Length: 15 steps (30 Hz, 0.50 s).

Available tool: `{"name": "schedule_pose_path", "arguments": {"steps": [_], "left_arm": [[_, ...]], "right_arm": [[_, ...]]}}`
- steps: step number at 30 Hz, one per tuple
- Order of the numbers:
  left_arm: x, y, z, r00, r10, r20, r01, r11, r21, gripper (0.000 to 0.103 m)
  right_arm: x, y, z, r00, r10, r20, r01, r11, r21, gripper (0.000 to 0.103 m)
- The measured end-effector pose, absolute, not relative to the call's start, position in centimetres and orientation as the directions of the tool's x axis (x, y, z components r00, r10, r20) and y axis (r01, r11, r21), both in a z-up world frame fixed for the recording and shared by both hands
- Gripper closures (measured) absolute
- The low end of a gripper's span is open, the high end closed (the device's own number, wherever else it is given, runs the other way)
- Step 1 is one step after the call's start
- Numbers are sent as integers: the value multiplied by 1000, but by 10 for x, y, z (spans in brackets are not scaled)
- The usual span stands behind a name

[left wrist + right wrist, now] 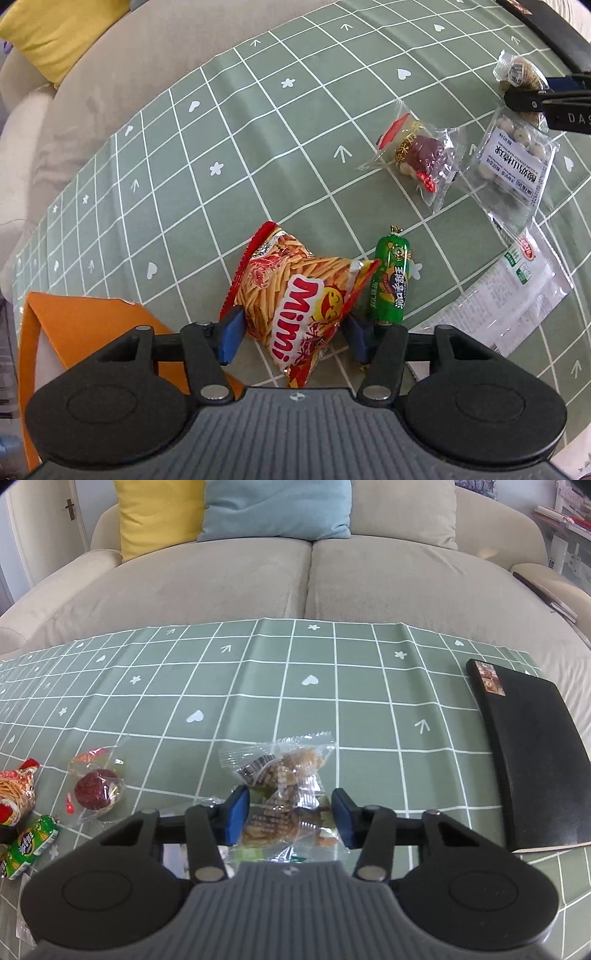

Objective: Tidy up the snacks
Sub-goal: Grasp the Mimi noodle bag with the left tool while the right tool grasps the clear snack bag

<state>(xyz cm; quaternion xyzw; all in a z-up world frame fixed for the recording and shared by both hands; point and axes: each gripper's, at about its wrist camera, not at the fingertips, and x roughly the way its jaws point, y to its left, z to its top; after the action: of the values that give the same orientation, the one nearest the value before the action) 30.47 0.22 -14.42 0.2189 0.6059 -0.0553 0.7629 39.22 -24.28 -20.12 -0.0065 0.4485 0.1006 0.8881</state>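
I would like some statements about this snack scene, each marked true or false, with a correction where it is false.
1. The left gripper has the Mimi snack bag between its blue pads. True.
2. The green sausage lies on the left side of the Mimi bag. False: it lies on the bag's right side.
3. The right gripper is over clear-wrapped biscuit packets, with its fingers apart. True.
4. The tablecloth is plain red. False: it is green with a white grid.
5. A black flat case lies on the cloth to the right of the right gripper. True.
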Motion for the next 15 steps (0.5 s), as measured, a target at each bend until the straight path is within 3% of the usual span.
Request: {"name": "schedule_pose_path", "arguments": {"steps": [5,15], "left_arm": [[302,2,-139,283,176,-943,332,904,268,46],[278,0,-104,384,106,-917,281,933,226,54]], "right_arm": [[393,-242,-200,573,151,-806,-183,982,53,64],[363,-246,-168,632,130,-764,-188,982,12,66]]}}
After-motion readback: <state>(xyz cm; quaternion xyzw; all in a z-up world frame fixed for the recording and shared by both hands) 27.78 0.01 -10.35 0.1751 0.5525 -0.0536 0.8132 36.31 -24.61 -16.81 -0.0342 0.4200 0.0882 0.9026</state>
